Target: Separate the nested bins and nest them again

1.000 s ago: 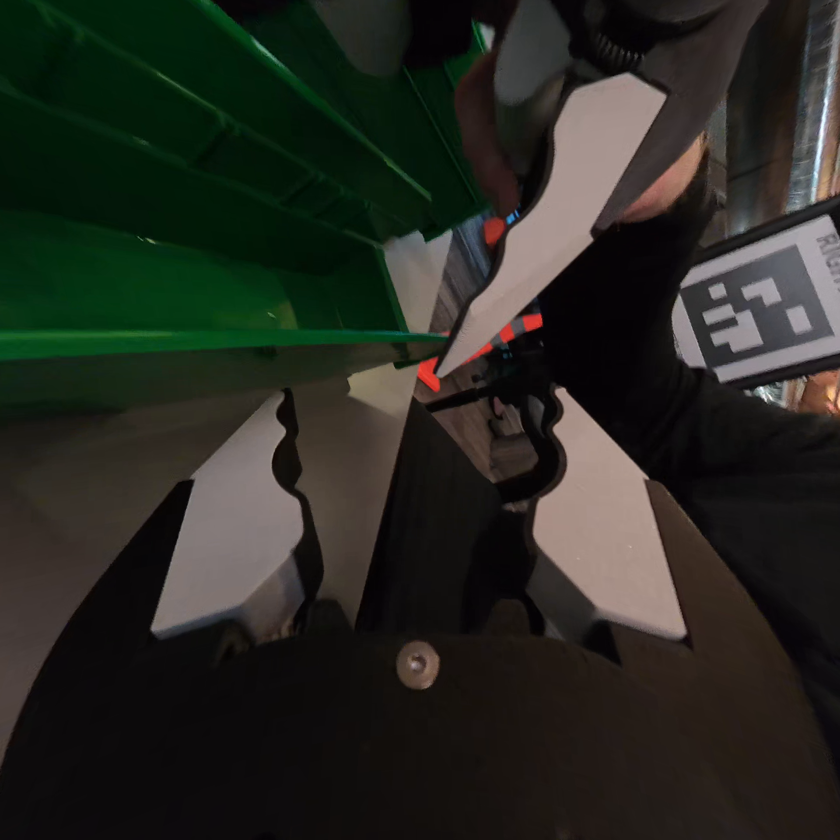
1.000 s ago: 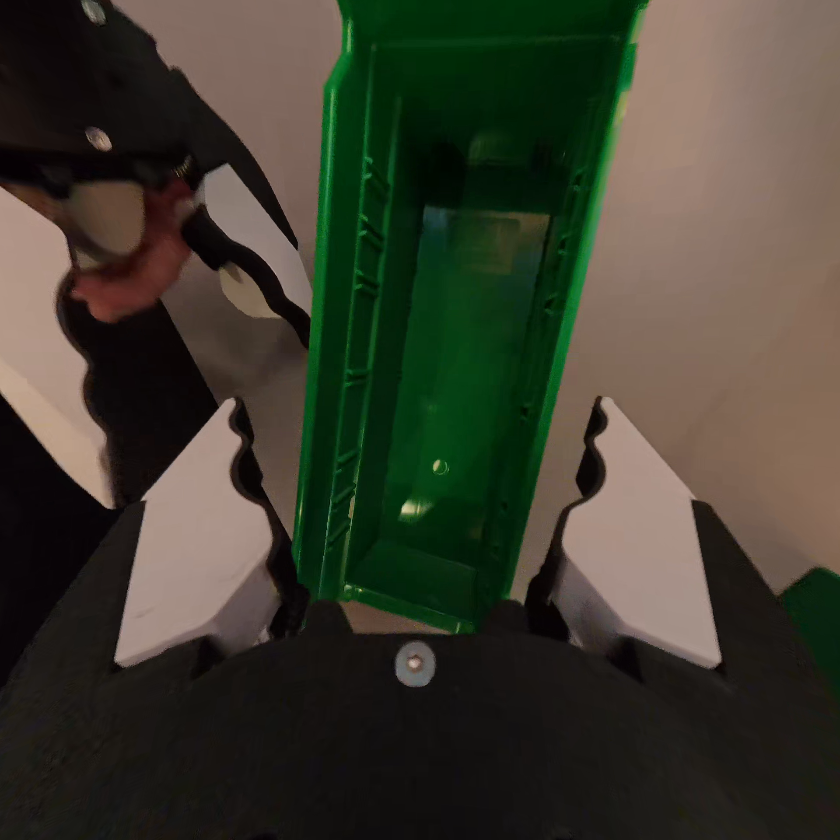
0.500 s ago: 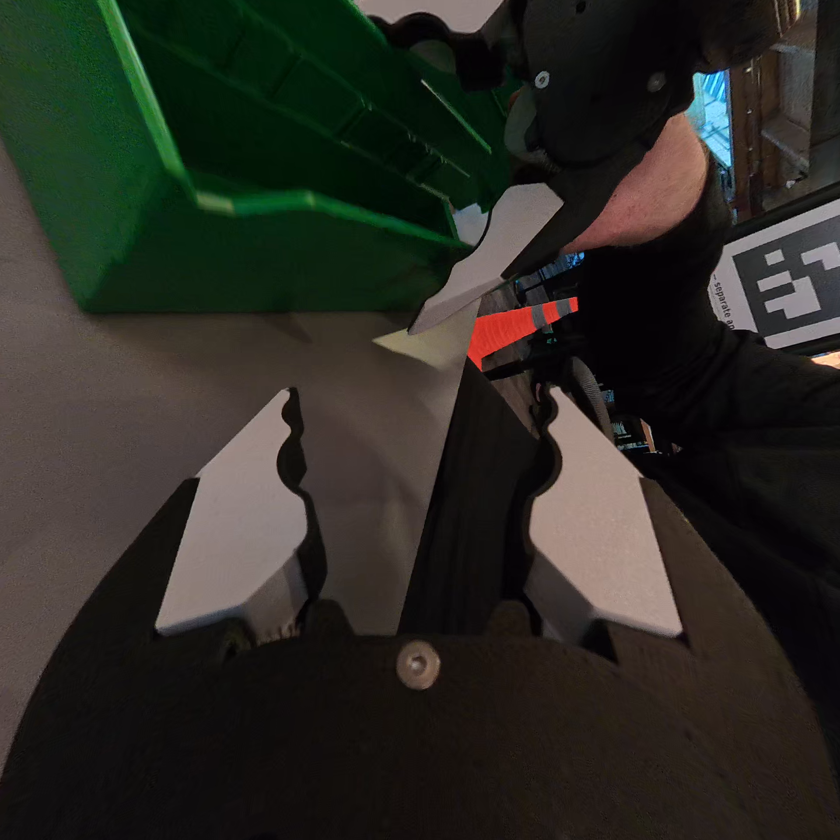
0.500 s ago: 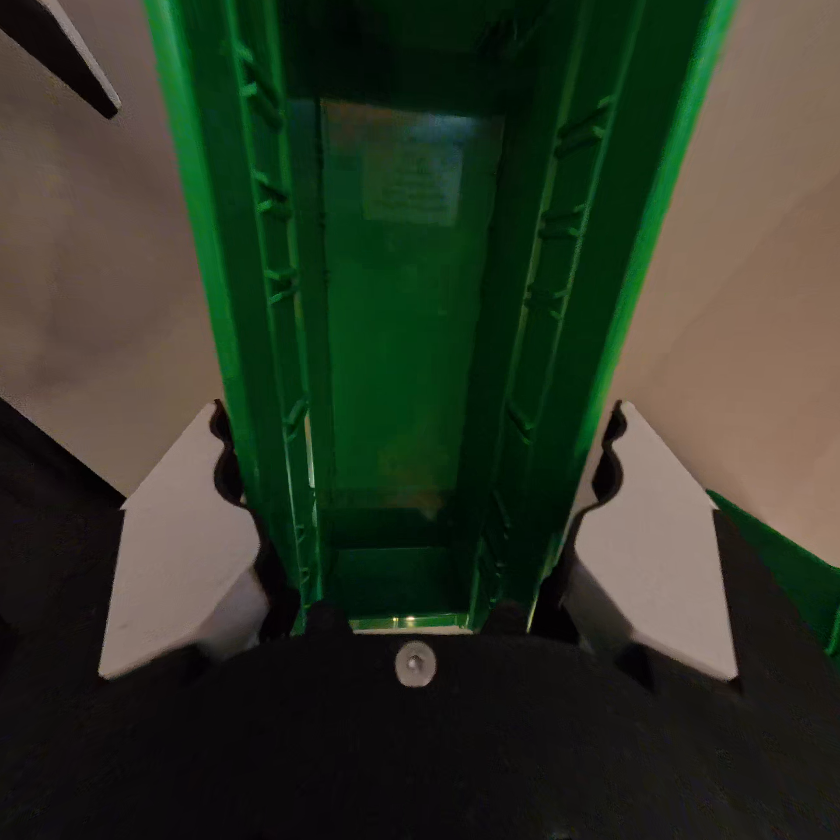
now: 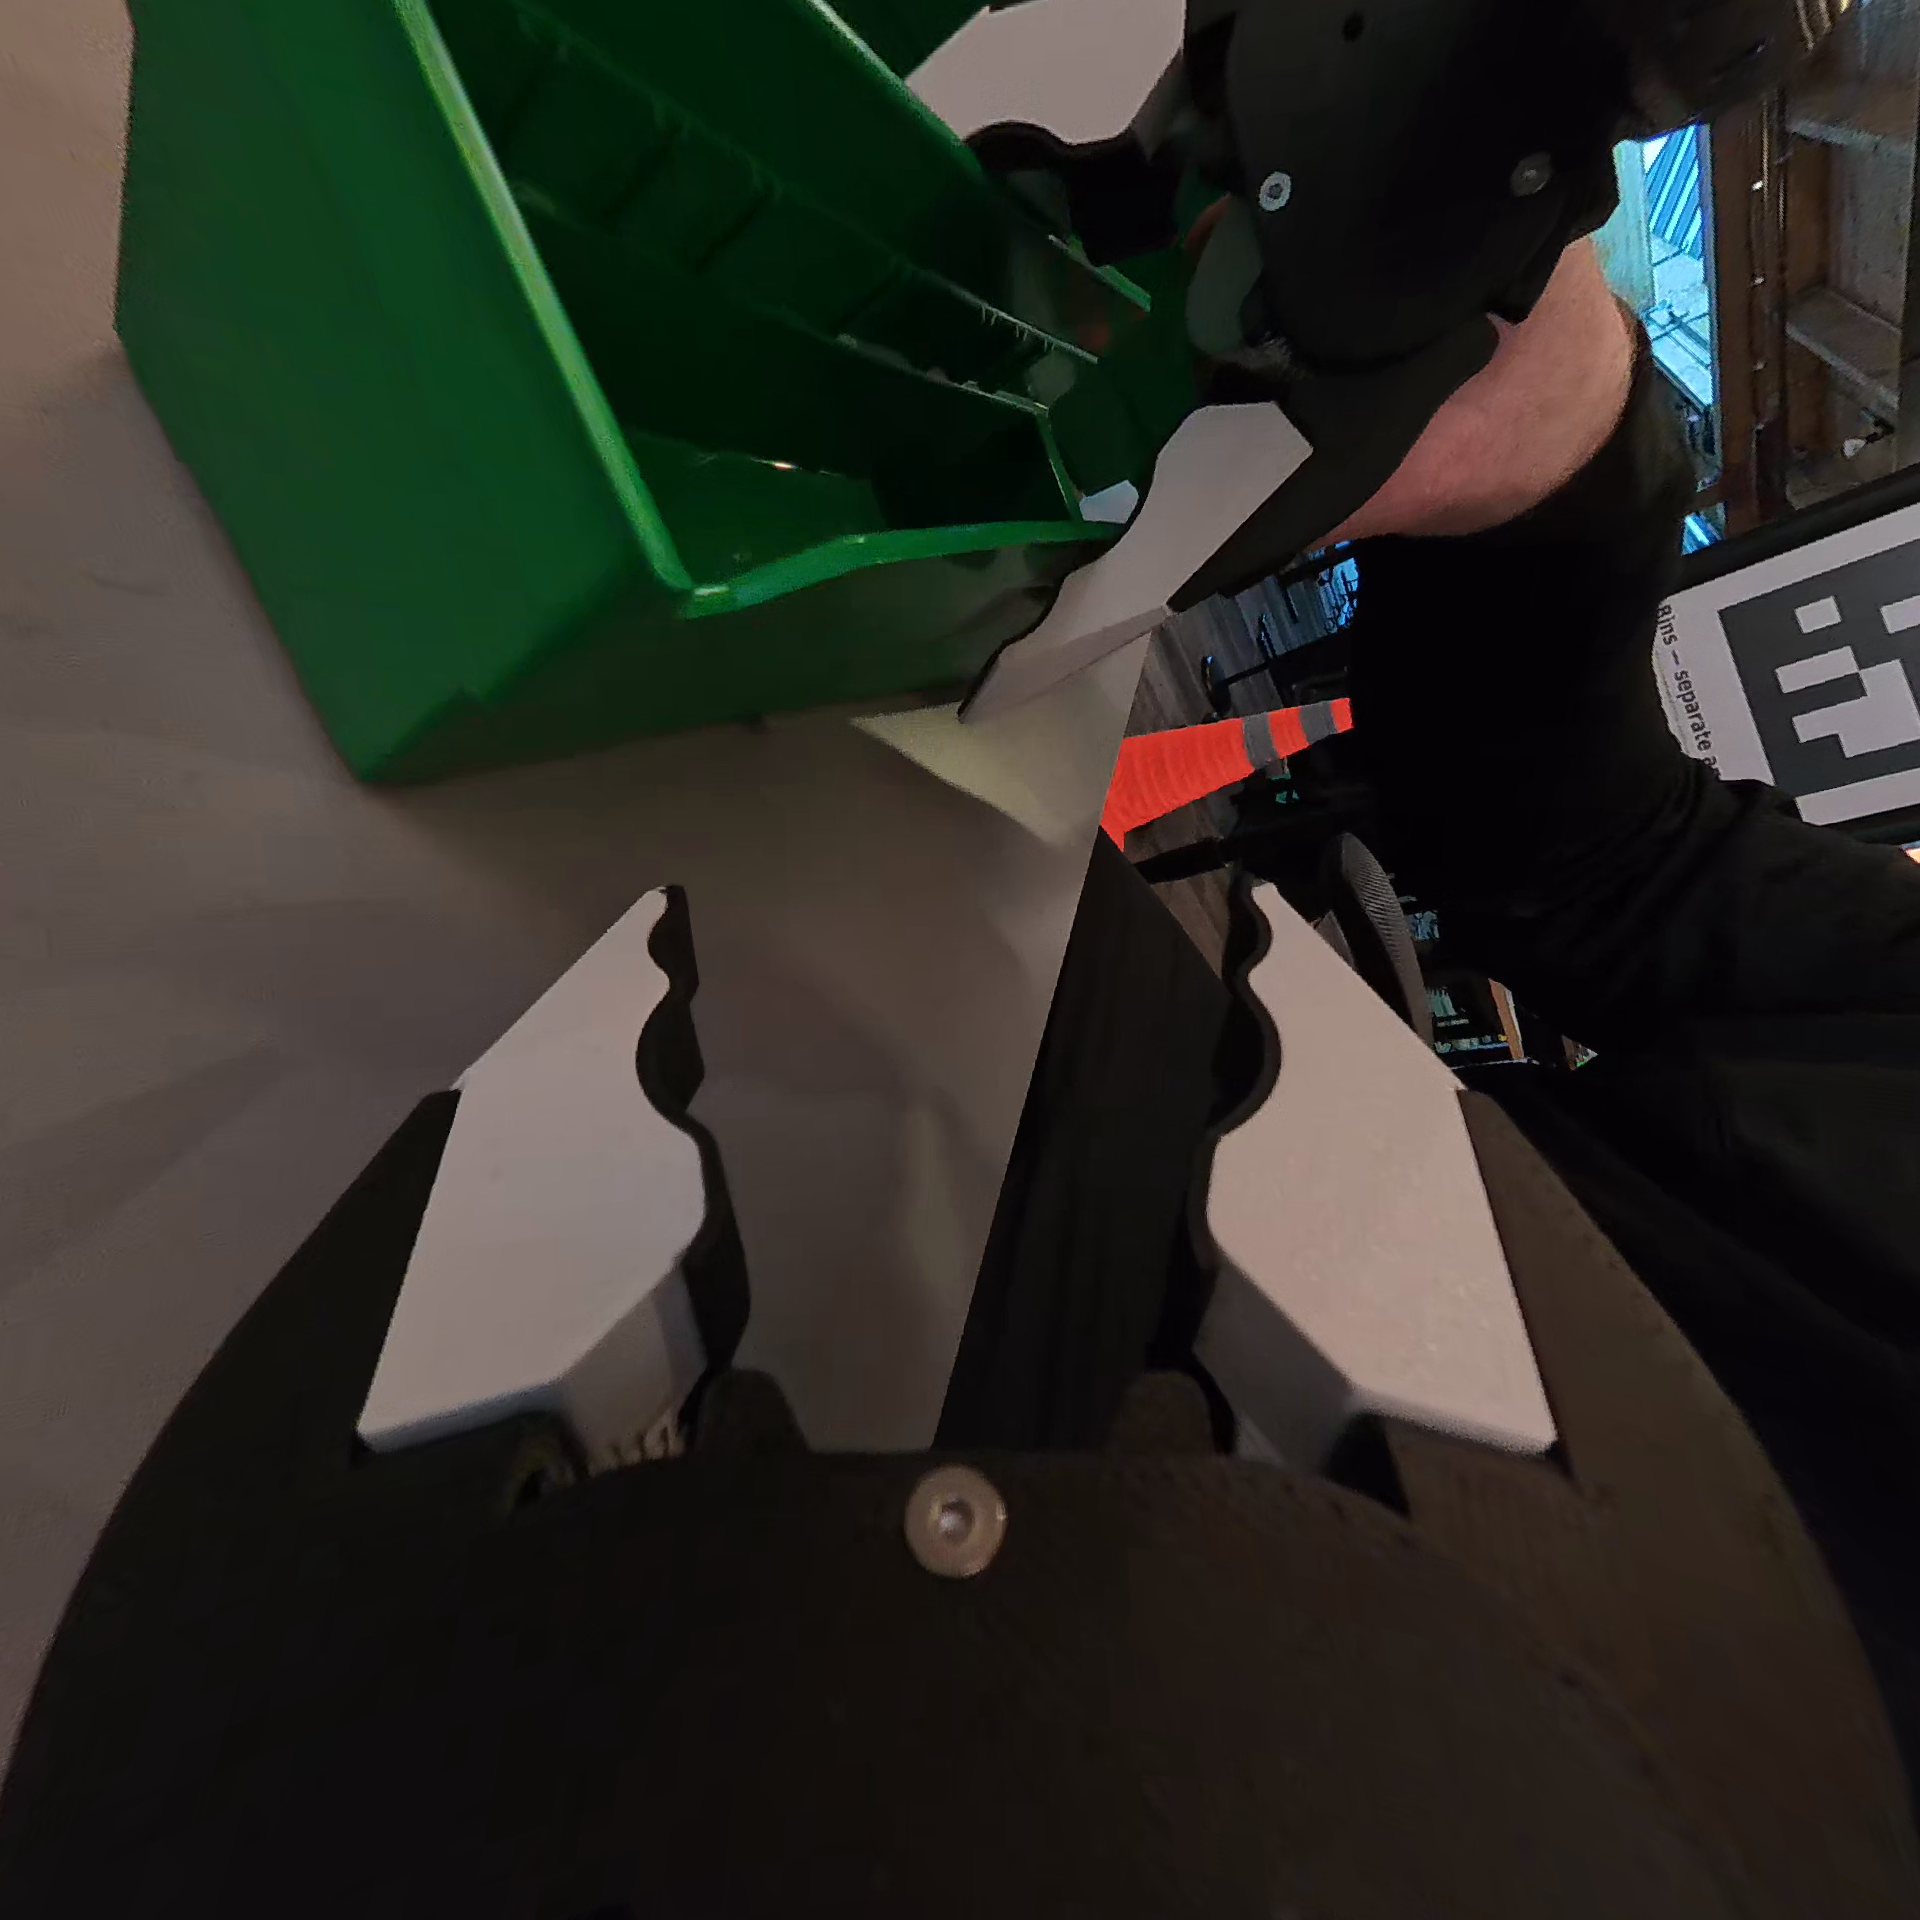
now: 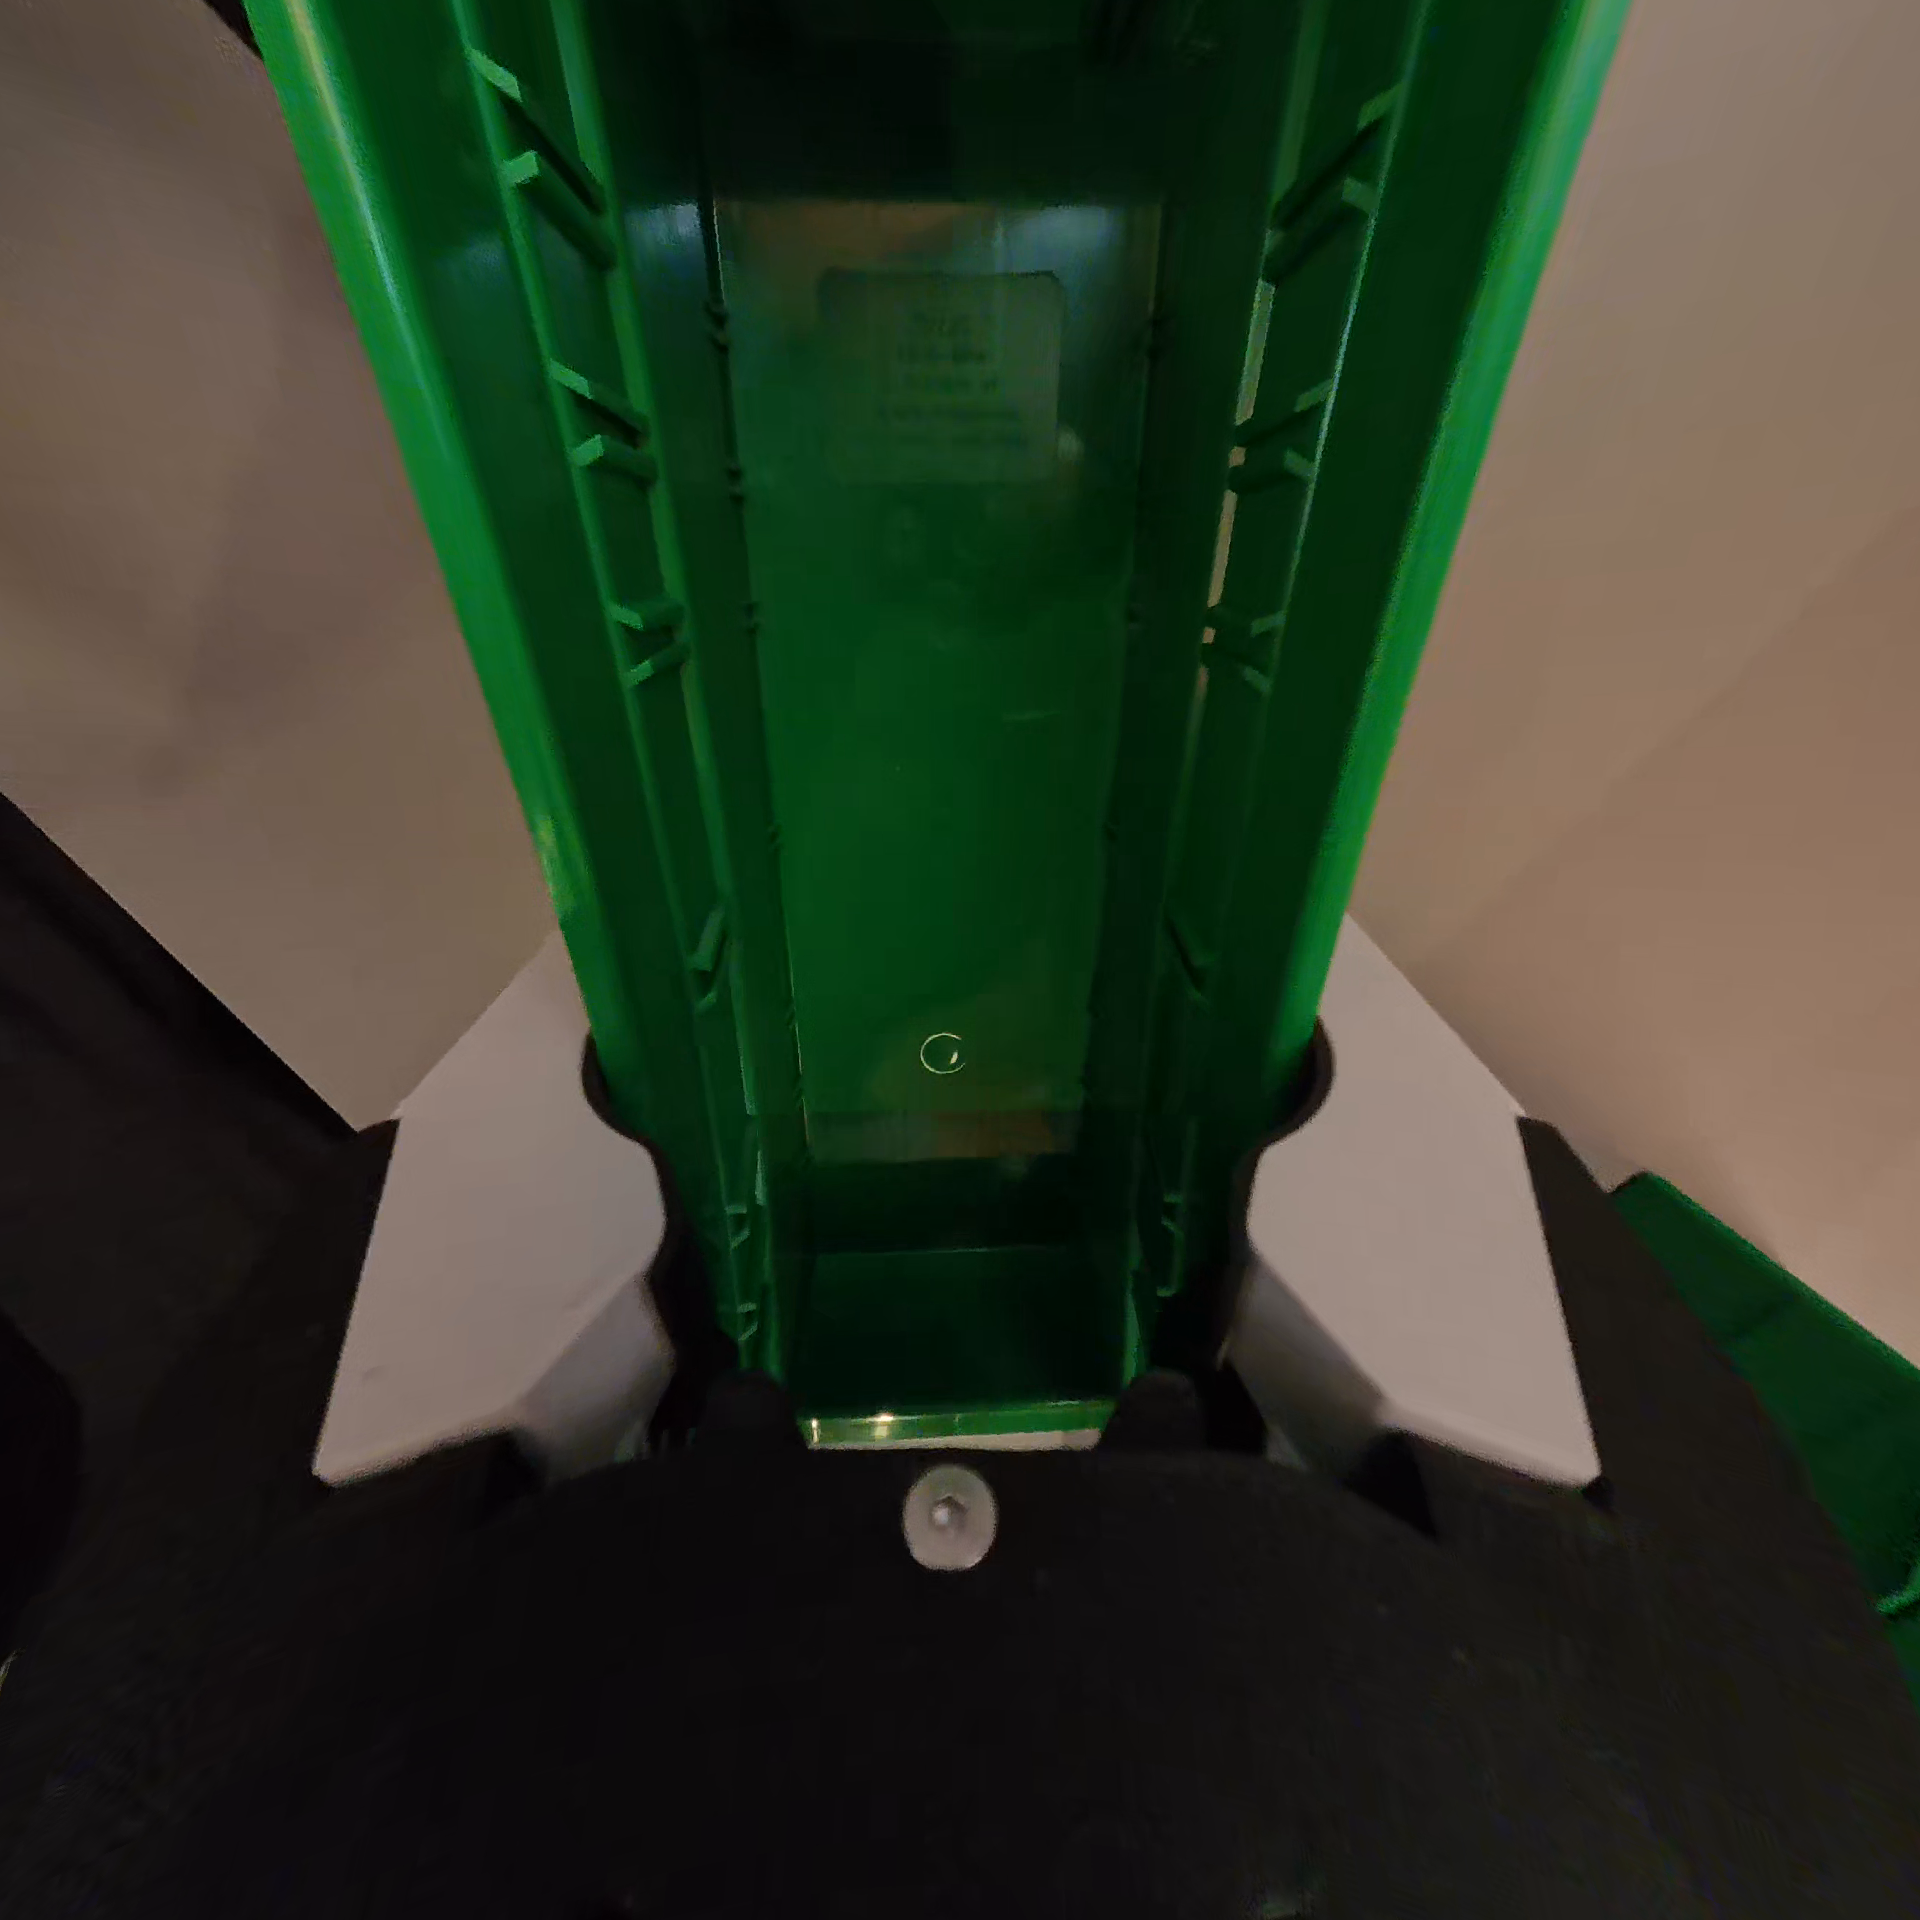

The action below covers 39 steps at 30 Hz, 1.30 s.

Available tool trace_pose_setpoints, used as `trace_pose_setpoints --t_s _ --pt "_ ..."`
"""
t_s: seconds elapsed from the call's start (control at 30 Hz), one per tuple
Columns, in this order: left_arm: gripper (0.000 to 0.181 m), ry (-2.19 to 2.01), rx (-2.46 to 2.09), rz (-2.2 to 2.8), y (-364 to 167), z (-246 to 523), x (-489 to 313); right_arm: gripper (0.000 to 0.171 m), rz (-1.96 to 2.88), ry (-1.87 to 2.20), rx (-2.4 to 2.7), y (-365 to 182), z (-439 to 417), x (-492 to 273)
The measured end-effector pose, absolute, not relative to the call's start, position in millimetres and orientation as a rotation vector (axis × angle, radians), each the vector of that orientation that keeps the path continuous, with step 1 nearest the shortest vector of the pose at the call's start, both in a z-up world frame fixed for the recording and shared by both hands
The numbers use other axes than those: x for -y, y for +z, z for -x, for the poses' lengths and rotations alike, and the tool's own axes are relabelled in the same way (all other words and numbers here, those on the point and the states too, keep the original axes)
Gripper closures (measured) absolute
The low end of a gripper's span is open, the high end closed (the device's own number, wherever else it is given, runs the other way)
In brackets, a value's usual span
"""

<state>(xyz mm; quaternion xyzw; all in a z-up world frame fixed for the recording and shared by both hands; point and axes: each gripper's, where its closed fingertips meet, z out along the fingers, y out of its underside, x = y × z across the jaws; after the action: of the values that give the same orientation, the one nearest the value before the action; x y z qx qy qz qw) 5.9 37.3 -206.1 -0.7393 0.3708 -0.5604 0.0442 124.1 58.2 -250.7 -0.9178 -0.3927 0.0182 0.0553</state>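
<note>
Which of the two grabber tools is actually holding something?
The right gripper: its fingers clamp the sides of the green bin. The left gripper is open, with only bare table between its fingers.

Looking like a workshop or warehouse: orange cone (image 5: 1195, 758) lying at three o'clock, wooden shelving (image 5: 1829, 208) standing at one o'clock.

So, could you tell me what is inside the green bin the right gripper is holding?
Nothing loose lies inside the green bin. Its floor shows only a moulded plate and a small circular mark, with ribs along both side walls. The right gripper clamps its sides. The far end is cut off by the frame.
</note>
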Motion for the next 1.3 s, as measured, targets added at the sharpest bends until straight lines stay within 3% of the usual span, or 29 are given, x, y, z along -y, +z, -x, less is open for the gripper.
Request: trace_pose_setpoints --t_s 0.23,1.3 --pt "0.082 -1.697 -1.093 2.262 -208 -3 -46 0.061 2.791 0.087 1.175 -247 -133 -54" --pt "0.089 -1.659 -1.040 2.247 -212 1 -60 0.072 2.805 0.197 0.888 -161 -201 -50"
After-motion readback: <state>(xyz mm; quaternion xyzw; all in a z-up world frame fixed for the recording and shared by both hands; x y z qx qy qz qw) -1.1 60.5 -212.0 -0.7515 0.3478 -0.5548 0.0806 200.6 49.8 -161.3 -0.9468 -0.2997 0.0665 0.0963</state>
